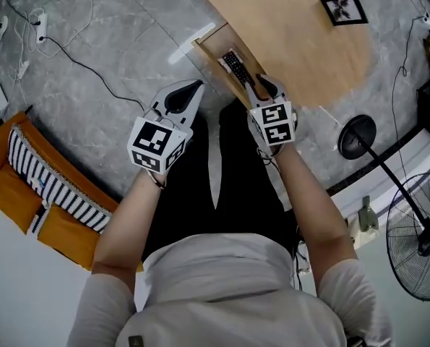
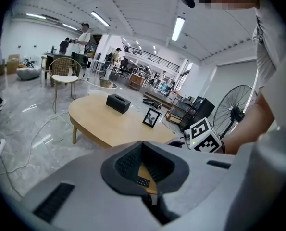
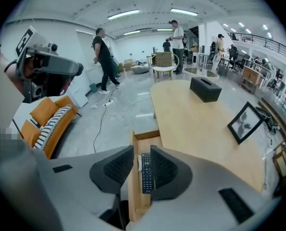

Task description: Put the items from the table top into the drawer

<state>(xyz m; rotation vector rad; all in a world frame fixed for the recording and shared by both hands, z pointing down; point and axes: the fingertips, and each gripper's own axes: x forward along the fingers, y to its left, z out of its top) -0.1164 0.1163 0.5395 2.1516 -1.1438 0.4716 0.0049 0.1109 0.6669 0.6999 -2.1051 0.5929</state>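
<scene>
The wooden table (image 1: 301, 35) has an open drawer (image 1: 213, 51) at its near edge. A black remote (image 1: 235, 67) lies inside it, also seen between the right jaws as the remote (image 3: 146, 172) far below. My right gripper (image 1: 261, 85) hovers above the drawer (image 3: 147, 134); in its own view the right gripper (image 3: 142, 149) is open by a narrow gap with nothing between the pads. My left gripper (image 1: 198, 87) is left of the drawer over the floor, and in its own view the left gripper (image 2: 143, 143) is shut and empty. A picture frame (image 1: 343, 9) and a black box (image 3: 205, 89) stand on the table.
An orange sofa (image 1: 41, 186) with a striped cushion is at the left. Cables (image 1: 77, 63) run across the grey floor. A floor fan (image 1: 417, 244) and a round black stand base (image 1: 357, 136) are at the right. People (image 3: 103, 57) and a chair (image 2: 66, 76) are in the background.
</scene>
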